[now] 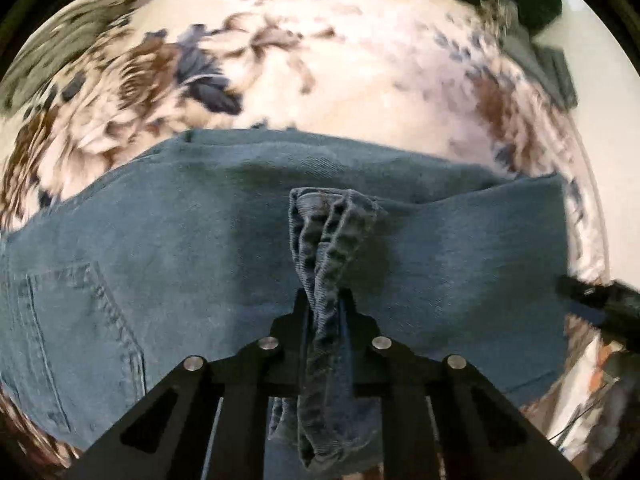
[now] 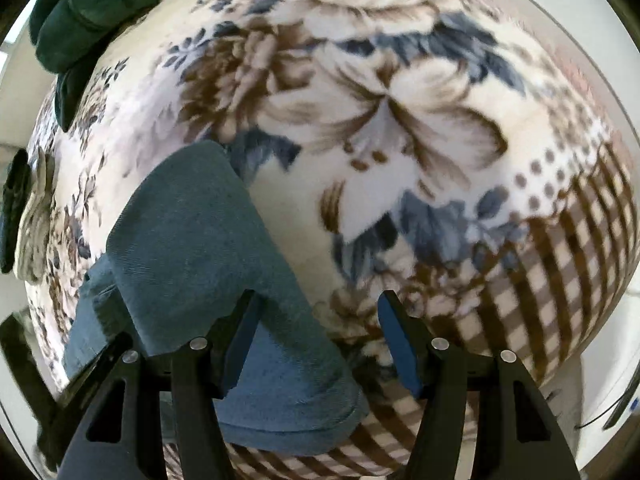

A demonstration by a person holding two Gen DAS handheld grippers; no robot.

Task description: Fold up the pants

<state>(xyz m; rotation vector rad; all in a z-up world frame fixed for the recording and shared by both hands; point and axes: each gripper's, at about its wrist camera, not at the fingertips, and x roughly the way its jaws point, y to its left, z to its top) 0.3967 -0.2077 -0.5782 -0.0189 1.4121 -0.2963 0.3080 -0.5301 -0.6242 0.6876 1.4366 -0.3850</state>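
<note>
The jeans [image 1: 200, 232] lie spread on a flowered blanket [image 1: 320, 60]. The left gripper [image 1: 324, 304] is clamped on a bunched denim hem. The right gripper [image 2: 316, 320] hangs apart, empty, over a folded leg [image 2: 192, 240]

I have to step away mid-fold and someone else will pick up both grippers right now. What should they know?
Left gripper: shut on a bunched hem edge of the jeans, lifted over the rest of the denim.
Right gripper: open, holding nothing; a folded denim part lies under and between its fingers, the pads not pressing on it.
The jeans lie across the floral blanket, back pocket facing up. A dark green garment sits at the blanket's far edge, untouched.
Done: the jeans already lie in layers.
Left: lay the held hem down, finish the fold, smooth it.
</note>
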